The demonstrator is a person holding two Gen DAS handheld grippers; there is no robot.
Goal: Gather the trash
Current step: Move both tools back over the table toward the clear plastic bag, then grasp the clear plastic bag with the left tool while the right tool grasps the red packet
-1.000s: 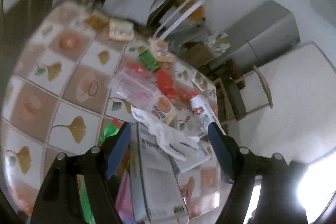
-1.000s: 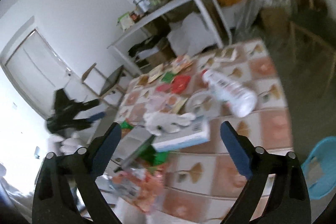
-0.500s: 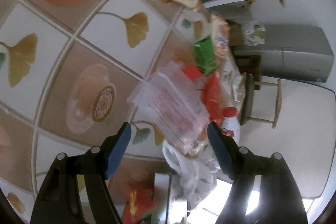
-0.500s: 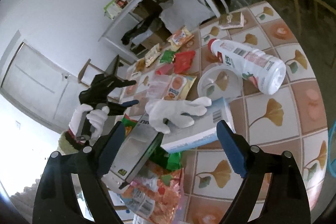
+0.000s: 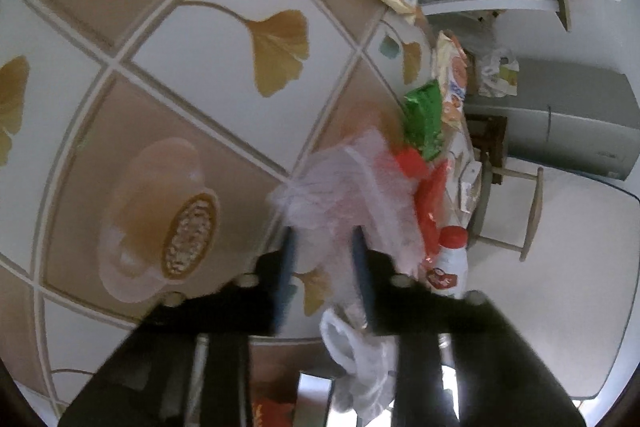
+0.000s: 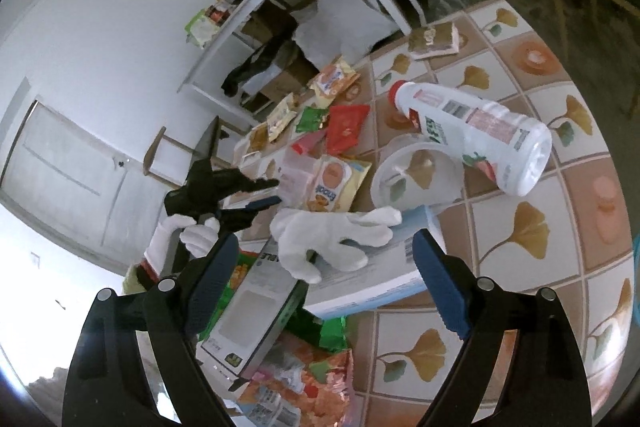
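Your left gripper (image 5: 324,247) has just been closing on the clear plastic bag (image 5: 352,195): flimsy, light, slippery, so pinch bunched film. Right gripper (image 6: 324,283) hangs wide open, empty.

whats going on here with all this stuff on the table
A person is clearing trash off a tiled table, a gripper in each hand. The left gripper has just been closing on a clear plastic bag and appears to pinch it now. The right gripper hangs open above a white glove lying on a flat box. Wrappers and a white bottle still lie around.
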